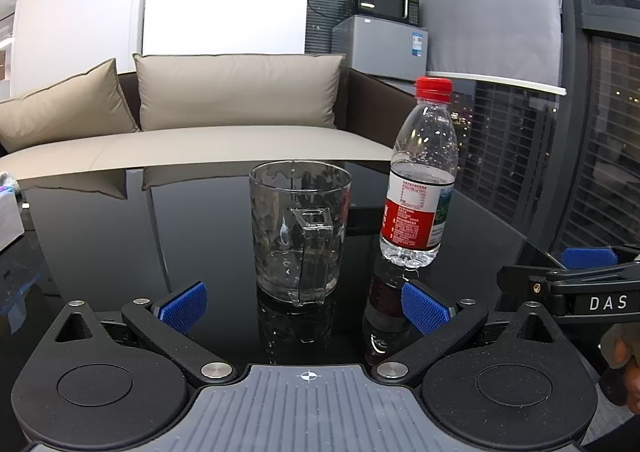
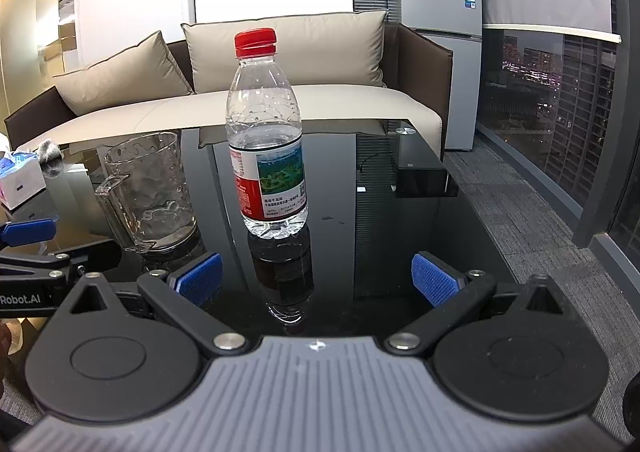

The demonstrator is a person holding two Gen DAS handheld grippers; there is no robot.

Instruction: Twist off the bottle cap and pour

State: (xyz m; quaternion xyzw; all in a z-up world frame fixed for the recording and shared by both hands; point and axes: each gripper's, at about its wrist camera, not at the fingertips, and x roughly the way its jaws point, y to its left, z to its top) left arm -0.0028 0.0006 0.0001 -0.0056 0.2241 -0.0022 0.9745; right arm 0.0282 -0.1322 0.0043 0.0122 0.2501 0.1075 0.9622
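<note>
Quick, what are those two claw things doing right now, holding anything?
Left gripper: open, holding nothing, facing the glass mug.
Right gripper: open, holding nothing, facing the bottle.

A glossy black desk [image 2: 400, 188] mirrors the room. Behind it stands a brown sofa [image 2: 420, 64] with a beige seat and two beige cushions [image 1: 236, 92]. A black microwave [image 1: 380, 6] sits on a small grey fridge [image 1: 380, 48] against slatted blinds. Grey carpet [image 2: 540, 236] runs beside tall windows [image 2: 560, 92] showing city lights at night.
</note>
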